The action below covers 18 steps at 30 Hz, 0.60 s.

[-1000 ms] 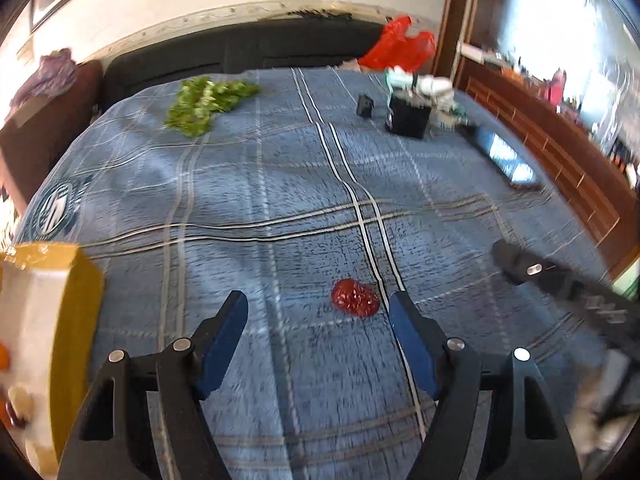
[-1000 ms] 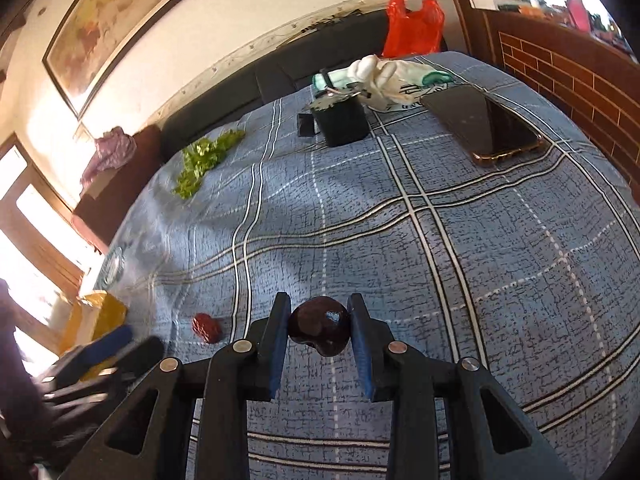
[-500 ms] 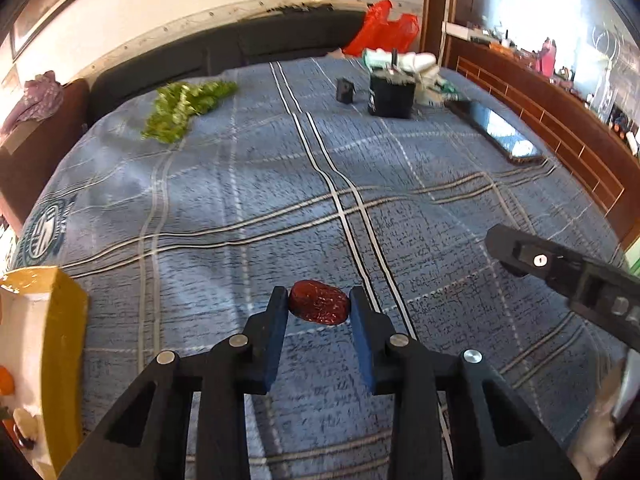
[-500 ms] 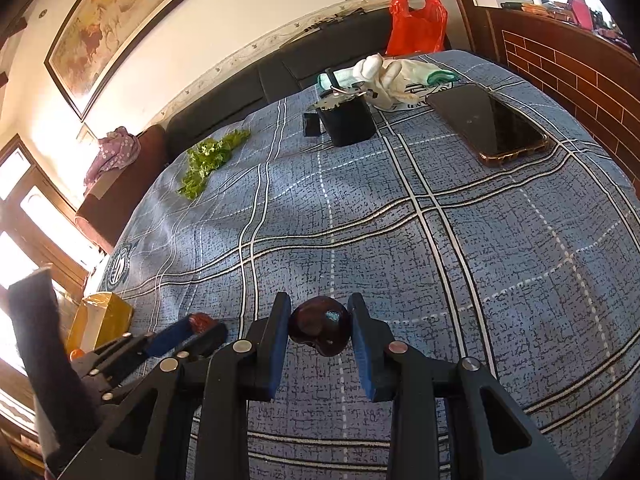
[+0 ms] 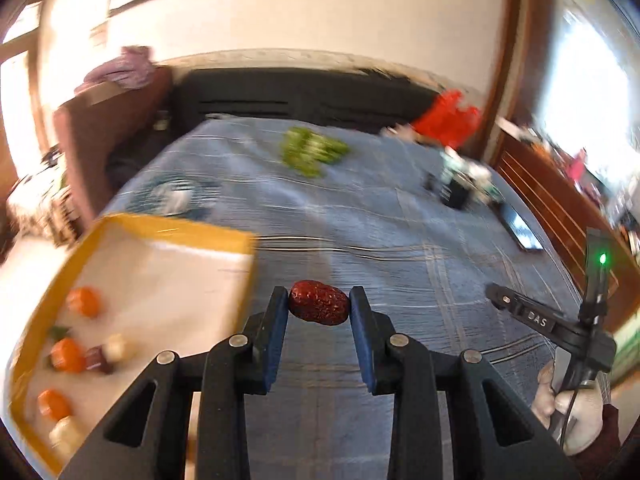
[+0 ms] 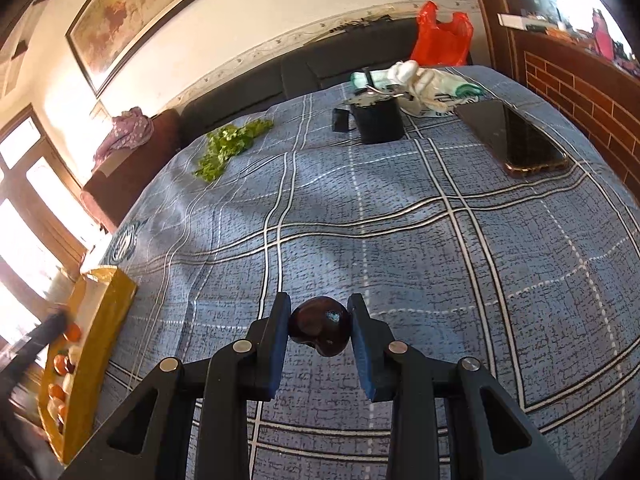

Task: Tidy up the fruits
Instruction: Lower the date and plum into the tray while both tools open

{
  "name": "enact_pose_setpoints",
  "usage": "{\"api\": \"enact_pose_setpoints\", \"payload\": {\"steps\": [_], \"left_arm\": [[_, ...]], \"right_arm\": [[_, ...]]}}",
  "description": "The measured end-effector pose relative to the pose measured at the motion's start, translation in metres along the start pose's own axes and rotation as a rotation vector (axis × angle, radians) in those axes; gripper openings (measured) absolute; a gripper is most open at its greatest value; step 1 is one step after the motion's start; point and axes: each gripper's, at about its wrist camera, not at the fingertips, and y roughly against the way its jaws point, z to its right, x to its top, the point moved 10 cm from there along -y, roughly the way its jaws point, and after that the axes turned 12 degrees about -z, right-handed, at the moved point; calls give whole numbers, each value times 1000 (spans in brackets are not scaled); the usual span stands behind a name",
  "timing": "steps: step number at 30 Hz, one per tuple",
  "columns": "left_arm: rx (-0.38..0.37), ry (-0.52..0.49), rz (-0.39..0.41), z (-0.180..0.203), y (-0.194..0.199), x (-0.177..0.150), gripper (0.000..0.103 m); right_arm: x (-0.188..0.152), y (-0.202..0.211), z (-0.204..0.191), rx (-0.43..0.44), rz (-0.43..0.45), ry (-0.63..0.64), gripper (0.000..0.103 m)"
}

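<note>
Carrying: your left gripper pinches a red date just right of the tray, right gripper clamps a dark fruit above the cloth; clear the rim before you release.

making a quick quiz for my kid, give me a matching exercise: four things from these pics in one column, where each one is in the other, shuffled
Things:
1. red date
2. dark chestnut
3. smartphone
4. orange fruits

Places:
A. in the yellow tray
B. held in the right gripper
C. flat on the blue plaid cloth
D. held in the left gripper

Pairs: 1-D, 2-B, 3-C, 4-A
</note>
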Motion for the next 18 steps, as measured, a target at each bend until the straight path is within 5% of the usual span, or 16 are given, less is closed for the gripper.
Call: {"api": "enact_pose_setpoints", "payload": {"steps": [6, 11, 18], "left_arm": [[146, 153, 44, -117, 42, -28, 31], [194, 289, -21, -197, 36, -50, 31], [170, 318, -68, -226, 20, -60, 31]], "right_arm": [[-5, 8, -28, -33, 4, 66, 32], [-26, 27, -126, 97, -27, 227, 32], [-83, 7, -268, 234, -161, 469, 33]]}}
